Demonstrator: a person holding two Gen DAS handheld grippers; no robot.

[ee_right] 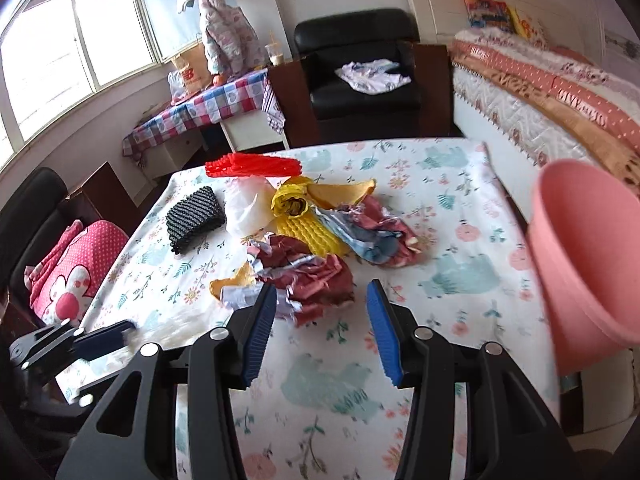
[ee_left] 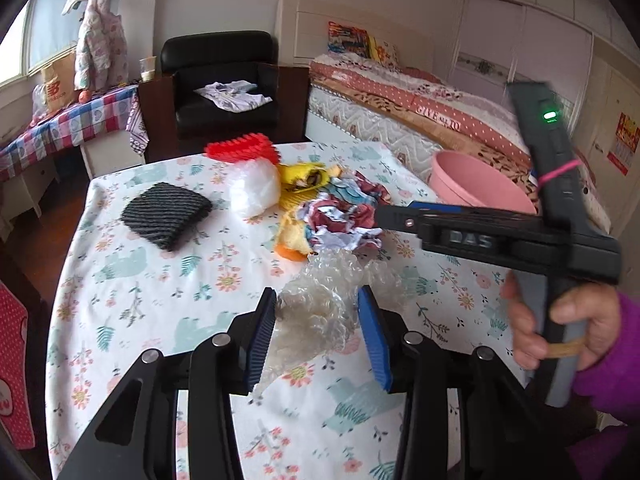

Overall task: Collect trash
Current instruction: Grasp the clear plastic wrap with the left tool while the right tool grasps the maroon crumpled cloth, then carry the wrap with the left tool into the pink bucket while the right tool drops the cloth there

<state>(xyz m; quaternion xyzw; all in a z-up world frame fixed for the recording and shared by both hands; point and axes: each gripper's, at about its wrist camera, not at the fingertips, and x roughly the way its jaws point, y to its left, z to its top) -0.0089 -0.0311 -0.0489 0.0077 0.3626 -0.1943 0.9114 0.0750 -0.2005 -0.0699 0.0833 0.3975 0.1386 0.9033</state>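
Crinkled clear bubble wrap (ee_left: 320, 308) lies on the floral tablecloth (ee_left: 160, 320). My left gripper (ee_left: 320, 336) has it between its blue pads, which touch it on both sides. Beyond it is a heap of trash: crumpled red-and-white paper (ee_right: 316, 276), yellow foam netting (ee_right: 308, 232), a white plastic bag (ee_right: 244, 208), red foam netting (ee_right: 256, 168) and black foam netting (ee_right: 194, 218). My right gripper (ee_right: 322, 320) is open just short of the crumpled paper, with nothing pressed between its pads. In the left wrist view the right gripper (ee_left: 390, 214) reaches over the heap from the right.
A pink basin (ee_right: 580, 260) stands at the table's right edge, beside the bed (ee_left: 400, 112). A black armchair (ee_left: 224, 80) with clothes on it is behind the table. A checked side table (ee_right: 208, 108) is under the window. A hand in a purple sleeve (ee_left: 616, 360) holds the right gripper.
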